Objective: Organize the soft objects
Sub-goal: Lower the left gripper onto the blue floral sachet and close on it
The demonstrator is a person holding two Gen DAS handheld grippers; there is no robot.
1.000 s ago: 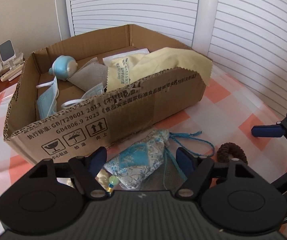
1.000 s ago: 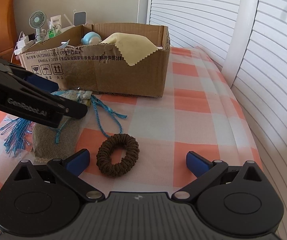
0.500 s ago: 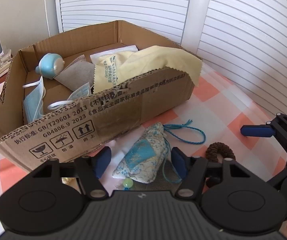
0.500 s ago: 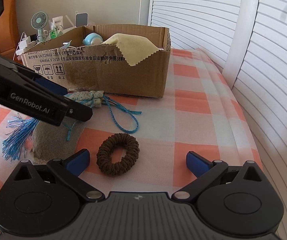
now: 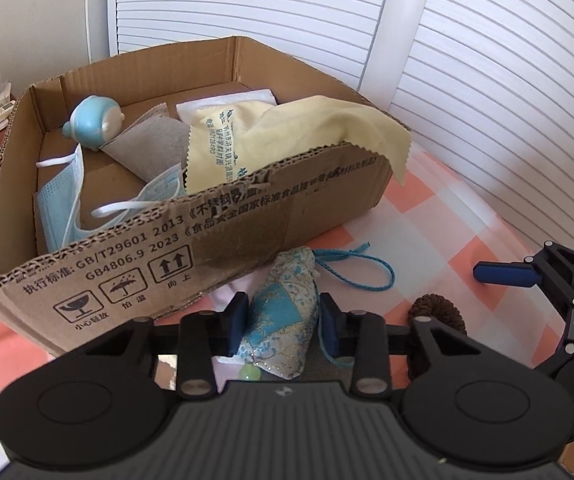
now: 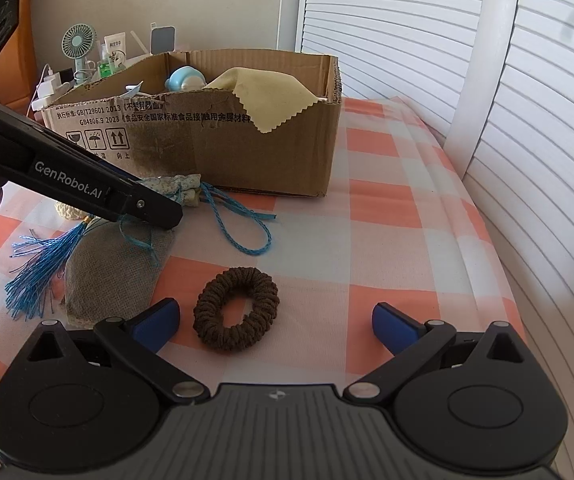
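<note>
Checked table cloth is spread before a cardboard box. Just near of it, a patterned pouch is clenched by the left claw. A brown scrunchie is flanked by the released right claw.

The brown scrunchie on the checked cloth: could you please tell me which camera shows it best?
The right wrist view: the brown scrunchie lies whole and unobstructed on the checked cloth, between the open right gripper's fingers. The left wrist view shows only part of it, behind the left gripper's own body.
</note>
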